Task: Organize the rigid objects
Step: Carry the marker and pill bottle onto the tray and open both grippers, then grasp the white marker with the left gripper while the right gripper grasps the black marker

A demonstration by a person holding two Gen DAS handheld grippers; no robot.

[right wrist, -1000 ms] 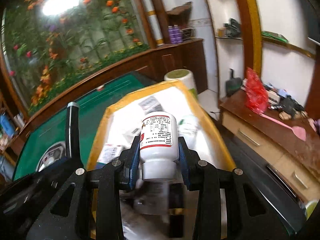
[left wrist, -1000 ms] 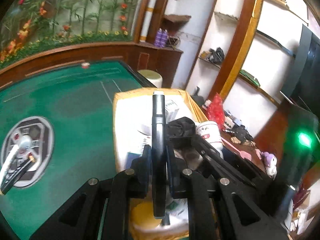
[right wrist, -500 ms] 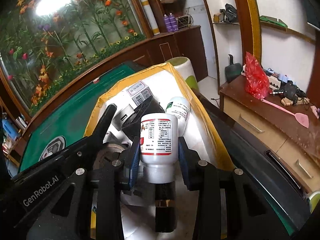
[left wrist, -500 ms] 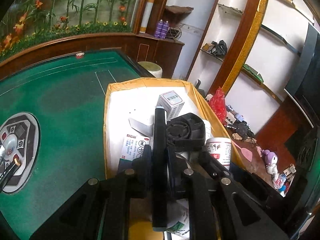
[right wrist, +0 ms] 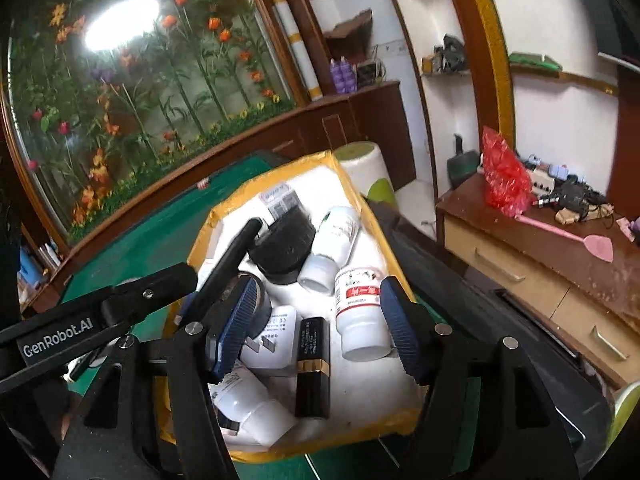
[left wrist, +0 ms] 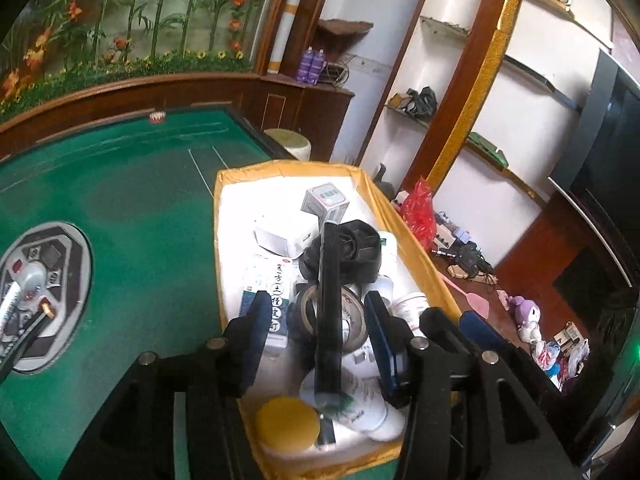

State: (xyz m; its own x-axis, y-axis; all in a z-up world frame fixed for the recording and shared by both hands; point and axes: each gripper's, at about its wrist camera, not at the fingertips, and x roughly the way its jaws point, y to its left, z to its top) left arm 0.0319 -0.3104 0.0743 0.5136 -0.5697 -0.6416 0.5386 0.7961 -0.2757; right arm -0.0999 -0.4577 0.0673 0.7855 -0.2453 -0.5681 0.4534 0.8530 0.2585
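Right gripper spread wide over the yellow-edged box; red-label pill bottle, clamped earlier, now lies in the box between its pads. Left gripper wide too, black stick released, lying loose between its fingers.

1 yellow-rimmed box, 4 white bottles, 1 black stick, 1 tape roll

"GenRobot.AI" on left claw arm.

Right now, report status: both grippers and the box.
Left gripper open, black stick between fingers. Right gripper open, red-label bottle released in yellow box. Box crowded.
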